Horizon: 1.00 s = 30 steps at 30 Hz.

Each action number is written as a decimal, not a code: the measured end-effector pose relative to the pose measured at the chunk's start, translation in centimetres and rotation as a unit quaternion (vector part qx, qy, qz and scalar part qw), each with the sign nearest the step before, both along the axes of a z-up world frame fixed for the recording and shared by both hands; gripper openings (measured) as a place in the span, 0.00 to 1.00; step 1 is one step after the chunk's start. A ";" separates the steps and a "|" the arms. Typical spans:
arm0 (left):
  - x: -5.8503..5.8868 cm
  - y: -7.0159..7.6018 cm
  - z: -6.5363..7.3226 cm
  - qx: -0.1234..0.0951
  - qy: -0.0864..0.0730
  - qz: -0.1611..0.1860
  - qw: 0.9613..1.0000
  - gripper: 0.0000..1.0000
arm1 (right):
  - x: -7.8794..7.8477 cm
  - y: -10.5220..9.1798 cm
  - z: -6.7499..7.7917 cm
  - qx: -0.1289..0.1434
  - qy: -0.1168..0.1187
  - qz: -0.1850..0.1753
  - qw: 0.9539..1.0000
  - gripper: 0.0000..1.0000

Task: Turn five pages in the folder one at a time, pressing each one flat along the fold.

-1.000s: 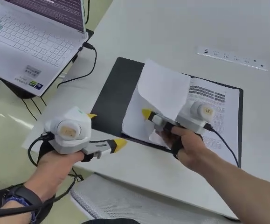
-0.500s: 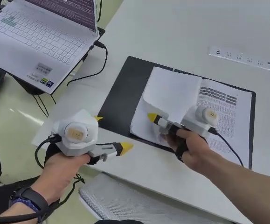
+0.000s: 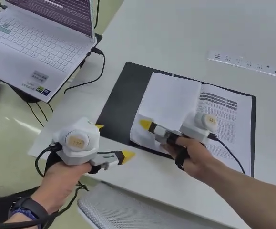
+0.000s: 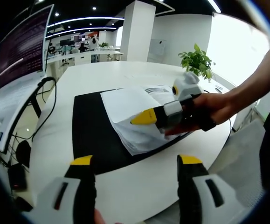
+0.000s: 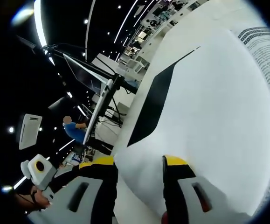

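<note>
A black folder point(image 3: 121, 100) lies open on the white table point(image 3: 176, 38). A white page point(image 3: 168, 100) curves up beside the printed sheet point(image 3: 226, 121), with the right gripper point(image 3: 147, 125) at the page's lower edge. The left gripper point(image 3: 113, 140), jaws wide apart, hangs near the folder's left corner. A laptop point(image 3: 37, 43) and a power strip point(image 3: 245, 64) lie farther off.
</note>
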<state>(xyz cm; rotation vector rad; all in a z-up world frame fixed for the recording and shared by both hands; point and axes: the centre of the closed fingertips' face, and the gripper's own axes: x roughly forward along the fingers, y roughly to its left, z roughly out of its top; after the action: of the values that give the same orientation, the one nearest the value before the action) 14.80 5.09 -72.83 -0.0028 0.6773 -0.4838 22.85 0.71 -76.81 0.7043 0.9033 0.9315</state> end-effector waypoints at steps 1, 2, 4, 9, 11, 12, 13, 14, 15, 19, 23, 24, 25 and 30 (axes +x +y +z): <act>0.1 -0.1 -0.2 0.000 0.001 -0.004 1.000 0.71 | -0.2 -0.1 0.1 0.003 -0.001 0.003 1.000 0.40; 0.2 -0.2 -0.3 -0.001 0.003 -0.005 1.000 0.70 | -0.6 -0.2 0.3 0.007 -0.006 0.012 1.000 0.41; 0.1 -0.3 -0.5 -0.002 0.004 -0.006 1.000 0.69 | -1.0 -0.4 0.2 0.007 -0.011 0.025 1.000 0.43; 0.9 -0.4 -0.8 -0.005 0.004 0.002 1.000 0.67 | -2.0 -1.7 1.2 0.010 -0.033 0.038 0.999 0.41; 1.2 -0.7 -0.7 -0.006 0.002 -0.001 1.000 0.66 | -2.5 -2.3 1.4 0.013 -0.031 0.036 0.999 0.40; 1.3 -0.8 -0.6 -0.004 0.001 -0.002 1.000 0.66 | -2.6 -2.6 1.4 0.013 -0.030 0.035 0.999 0.39; 1.5 -0.9 -0.6 -0.003 0.001 -0.005 1.000 0.66 | -2.8 -2.8 1.5 0.012 -0.030 0.035 0.999 0.38; 1.7 -1.1 -0.5 -0.004 0.000 -0.009 1.000 0.64 | -2.9 -3.2 1.6 0.011 -0.032 0.034 0.999 0.38; 1.9 -1.2 -0.5 -0.004 0.000 -0.010 1.000 0.63 | -2.9 -3.4 1.7 0.012 -0.035 0.034 0.999 0.38; 2.8 -1.5 -0.6 0.001 -0.001 -0.016 1.000 0.59 | -3.0 -4.8 2.5 0.009 -0.053 0.027 0.998 0.33; 3.8 -1.8 -0.3 0.003 -0.007 -0.019 1.000 0.49 | -2.2 -6.5 3.6 0.014 -0.060 -0.002 0.998 0.31; 4.1 -1.9 -0.3 0.003 -0.008 -0.020 1.000 0.46 | -2.0 -6.8 3.9 0.016 -0.063 -0.007 0.998 0.30; 4.4 -2.1 -0.3 0.003 -0.008 -0.021 1.000 0.42 | -1.8 -7.2 4.3 0.016 -0.066 -0.013 0.998 0.29; 5.0 -2.9 0.1 0.007 -0.010 -0.024 1.000 0.37 | -0.8 -8.6 5.8 0.006 -0.088 -0.026 0.996 0.26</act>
<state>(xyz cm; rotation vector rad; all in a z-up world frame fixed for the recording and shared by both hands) 19.84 2.17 -72.77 0.0327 0.6619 -0.5253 22.06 -7.84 -71.00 0.6429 0.7210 0.9372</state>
